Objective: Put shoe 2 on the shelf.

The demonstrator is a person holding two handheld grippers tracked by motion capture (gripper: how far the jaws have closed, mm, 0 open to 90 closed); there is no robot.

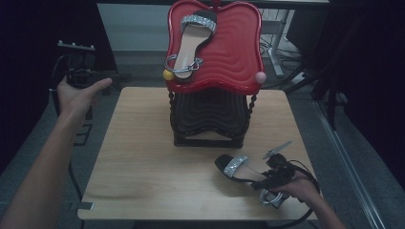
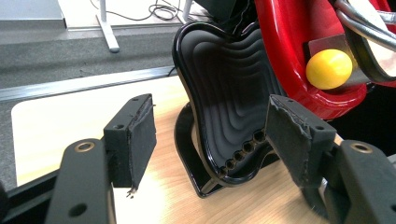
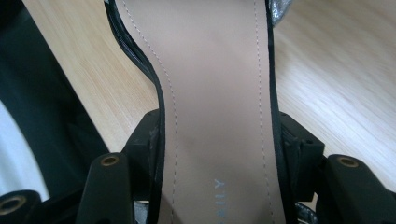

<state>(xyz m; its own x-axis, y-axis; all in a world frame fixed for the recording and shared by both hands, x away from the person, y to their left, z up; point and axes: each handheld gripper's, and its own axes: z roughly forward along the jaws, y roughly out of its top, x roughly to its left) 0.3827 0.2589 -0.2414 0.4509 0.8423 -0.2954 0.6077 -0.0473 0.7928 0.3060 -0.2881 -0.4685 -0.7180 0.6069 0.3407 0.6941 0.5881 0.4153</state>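
We see the right gripper [image 1: 277, 168] at the near right edge of the surface [image 1: 143, 162], much of it hidden under the person's right hand [image 1: 298, 187] and its own cables. In the high view it is hard to make out how its jaws stand, since the dark parts merge with the dark straps of the sandal [image 1: 239, 167]. The right gripper view settles it: the sandal [image 3: 219, 93] lies lengthwise between the jaws, its tan insole running up and away from them, and both pads press against its black edges, so the jaws grip the shoe across its width. The toe and the heel are both cut off by the frame there, while the high view shows a glittery silver band across the front.

The left gripper [image 1: 79, 71] sits off the surface's far left corner, dark against a dark background, partly covered by the left hand [image 1: 79, 95]. The left gripper view makes its state clear: the jaws [image 2: 212, 140] stand wide apart with nothing between the pads. Beyond them rises the black lower tray [image 2: 224, 93] of the rack, with the red upper tray [image 2: 289, 46] and a yellow ball [image 2: 329, 69] up to the right of the jaws.

From above we also see a second sandal [image 1: 193, 43] lying on the red tray [image 1: 234, 52], and a pink ball [image 1: 260, 77] at its right corner.
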